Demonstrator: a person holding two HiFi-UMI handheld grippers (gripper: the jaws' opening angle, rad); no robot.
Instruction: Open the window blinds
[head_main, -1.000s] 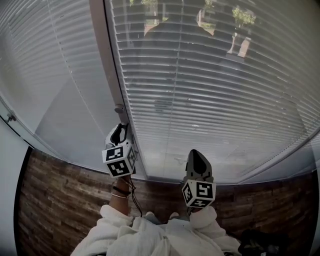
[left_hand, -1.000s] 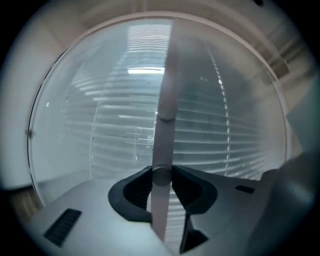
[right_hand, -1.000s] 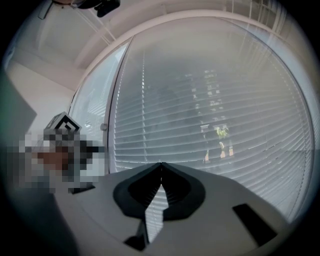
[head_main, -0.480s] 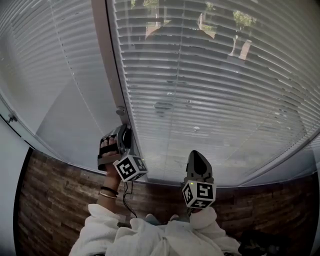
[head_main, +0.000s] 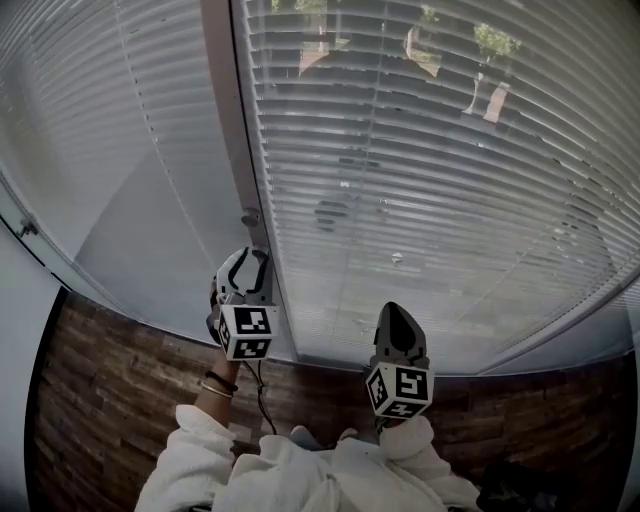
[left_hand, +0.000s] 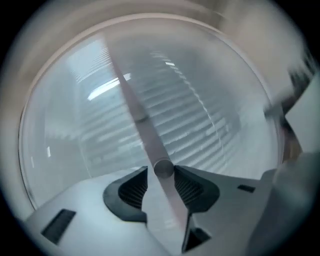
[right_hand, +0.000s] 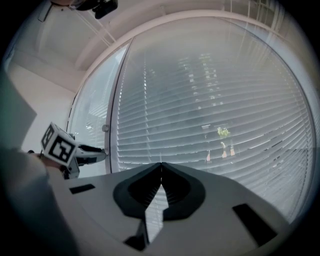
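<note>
The window blinds (head_main: 430, 190) fill the head view from 9 o'clock round to 3 o'clock as two slatted panels, split by a pale frame post (head_main: 228, 120) that runs up towards 12 o'clock. The slats of the right panel are tilted enough that trees and buildings show through near 1 o'clock.

The left gripper (head_main: 248, 266) points at the foot of that post, with the blinds at 12 o'clock from its tips. Its jaws have just been opening and stand apart. In the left gripper view a small round knob (left_hand: 163, 168) on the post shows in the gap between them, and neither pad presses on it.

The right gripper (head_main: 397, 316) is held level at 5 o'clock of the left one, facing the lower slats of the right panel, with its jaws together and nothing between them.

The bottom edge of the window curves from 8 o'clock to 4 o'clock, and below it lies a brown plank floor (head_main: 110, 410). A thin cord (head_main: 165, 160) hangs down the left panel at 10 o'clock of the left gripper. A white wall (head_main: 15, 330) closes the scene at 9 o'clock.

The only print is the black-and-white square markers on the two cubes.
</note>
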